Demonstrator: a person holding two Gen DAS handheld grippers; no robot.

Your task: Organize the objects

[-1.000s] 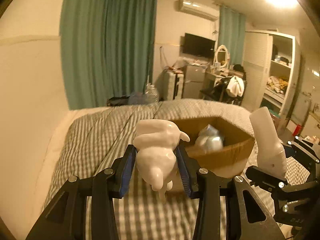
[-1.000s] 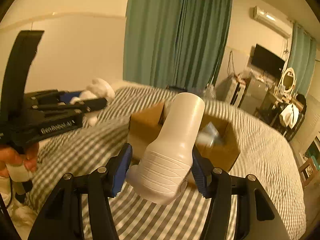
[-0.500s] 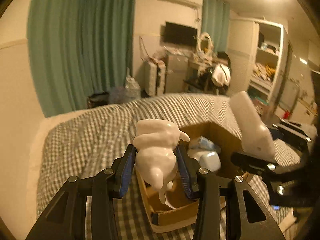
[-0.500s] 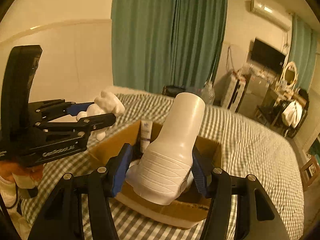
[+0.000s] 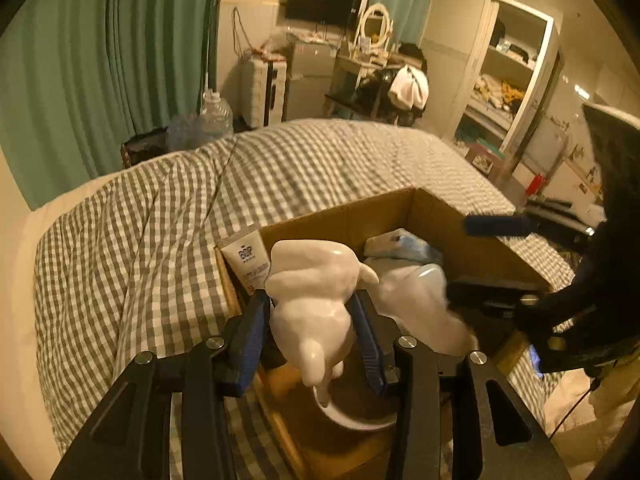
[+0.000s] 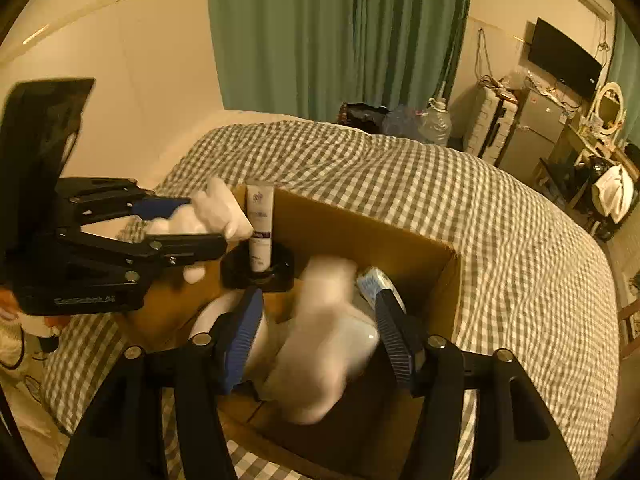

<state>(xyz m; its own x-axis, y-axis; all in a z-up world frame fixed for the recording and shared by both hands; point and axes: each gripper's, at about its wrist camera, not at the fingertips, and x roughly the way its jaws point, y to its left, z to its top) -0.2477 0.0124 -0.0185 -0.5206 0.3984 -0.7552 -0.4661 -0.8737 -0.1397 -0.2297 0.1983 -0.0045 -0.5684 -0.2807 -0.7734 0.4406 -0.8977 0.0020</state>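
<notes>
A cardboard box (image 5: 352, 210) (image 6: 360, 232) sits on the checked bed. My left gripper (image 5: 312, 340) is shut on a white animal figurine (image 5: 316, 304) and holds it over the box's near left part; the figurine also shows in the right wrist view (image 6: 216, 212). My right gripper (image 6: 320, 340) is open over the box. The white ribbed bottle (image 6: 324, 344) is blurred between the spread fingers and apart from them, dropping into the box; it also shows in the left wrist view (image 5: 420, 304).
Inside the box are a white tube (image 6: 260, 224) standing in a black holder (image 6: 256, 272), a white bowl (image 5: 352, 412) and a blue-white packet (image 5: 404, 244). The checked bedcover (image 6: 440, 184) surrounds the box. A wall and green curtains stand behind the bed.
Both grippers moved down and forward over the box. The right gripper opened and let go of the white bottle, which is falling. The left gripper still holds the figurine.
</notes>
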